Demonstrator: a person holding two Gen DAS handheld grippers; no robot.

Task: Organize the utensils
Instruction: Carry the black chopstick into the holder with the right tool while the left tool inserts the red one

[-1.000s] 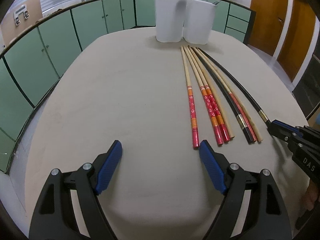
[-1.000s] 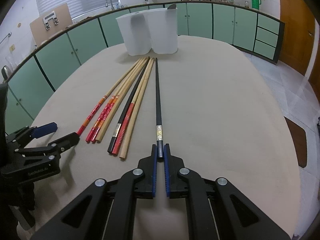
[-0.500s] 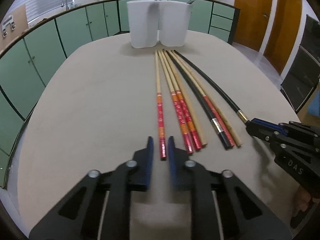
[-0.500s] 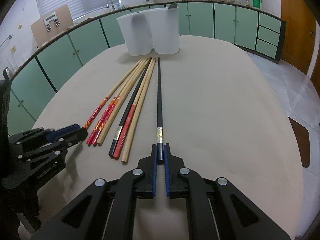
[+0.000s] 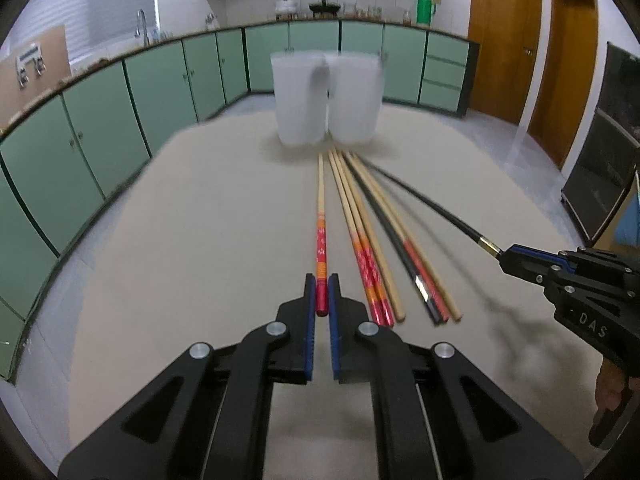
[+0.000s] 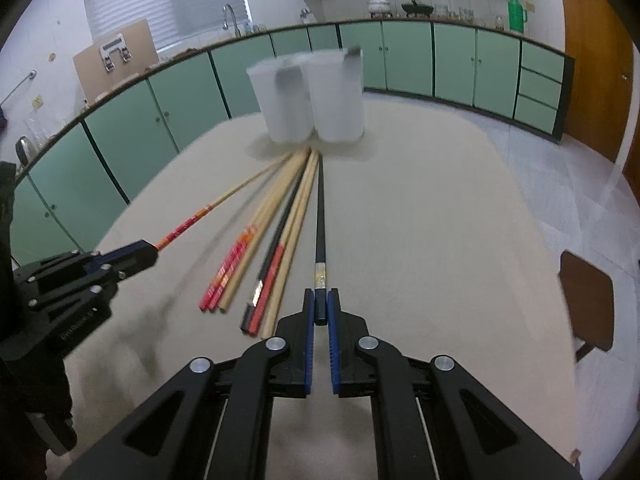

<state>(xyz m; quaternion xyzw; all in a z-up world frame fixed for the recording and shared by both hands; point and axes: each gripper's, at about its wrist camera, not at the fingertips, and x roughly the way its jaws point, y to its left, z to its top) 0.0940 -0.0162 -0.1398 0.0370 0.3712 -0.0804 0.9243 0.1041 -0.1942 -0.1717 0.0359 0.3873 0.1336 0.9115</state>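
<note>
The two white containers at the far end of the table are smeared by blur, so whatever is inside them can't be made out. Something dark pokes above one rim in the right wrist view, no idea what.

Left gripper is clamped nearly closed on the butt end of the red patterned chopstick, which runs straight ahead toward the containers. Right gripper is pinched the same way on the end of the black chopstick. The loose chopsticks lie fanned on the table between those two, tips bunched near the containers.
</note>
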